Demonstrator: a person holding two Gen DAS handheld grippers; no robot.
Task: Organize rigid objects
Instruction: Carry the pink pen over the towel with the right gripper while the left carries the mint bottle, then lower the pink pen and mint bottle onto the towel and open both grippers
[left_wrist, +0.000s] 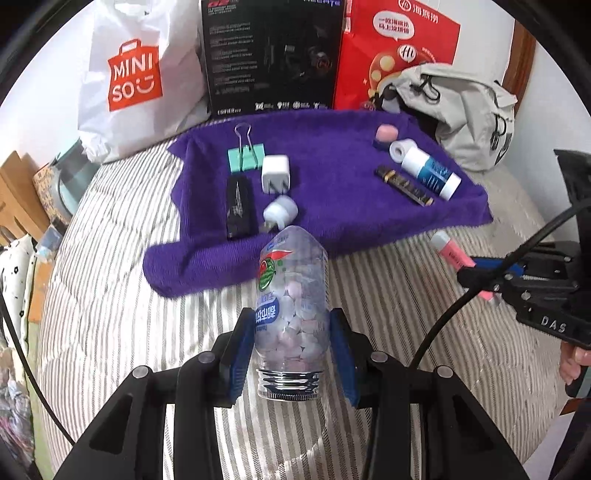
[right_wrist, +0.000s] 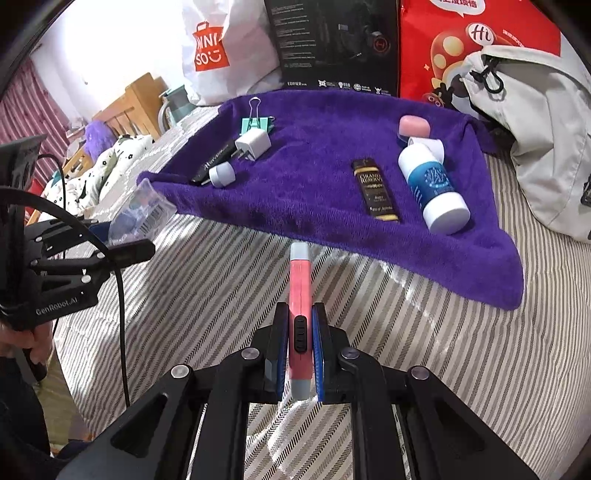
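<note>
- We see a bed (left_wrist: 110, 295) with a striped grey-white cover; everything sits on it.
- Along the far edge: white MINISO bag (left_wrist: 136, 74), black Edifier box (left_wrist: 273, 55), red printed bag (left_wrist: 399, 48), and a grey backpack (left_wrist: 465, 110) at the right.
- Purple towel (left_wrist: 332, 192) is spread on the bed in front of those; its near edge is rumpled.
- Our left gripper (left_wrist: 291, 354): fingers clamped on a clear plastic candy bottle (left_wrist: 291, 306), neck end toward the camera, no cap visible on its threads, pink and white pieces inside. Its far end reaches the towel's near edge; we cannot tell whether it rests on the bed or is held above it.
- Our right gripper (right_wrist: 300, 350): fingers narrow, clamped on a pink utility knife (right_wrist: 300, 295), slider facing up, its tip pointing at the towel and stopping just short of its edge.
- Towel, right group: white-and-blue bottle (right_wrist: 432, 188) lying down, a dark gold-lettered bar (right_wrist: 375, 190) just beside it, a small white tape roll (right_wrist: 428, 146), and a pink-capped item (right_wrist: 413, 125) behind.
- Towel, left group: teal binder clip (left_wrist: 243, 157), white plug adapter (left_wrist: 275, 173), black flat device (left_wrist: 240, 206), and a pale round-ended plug (left_wrist: 280, 212), all near each other.
</note>
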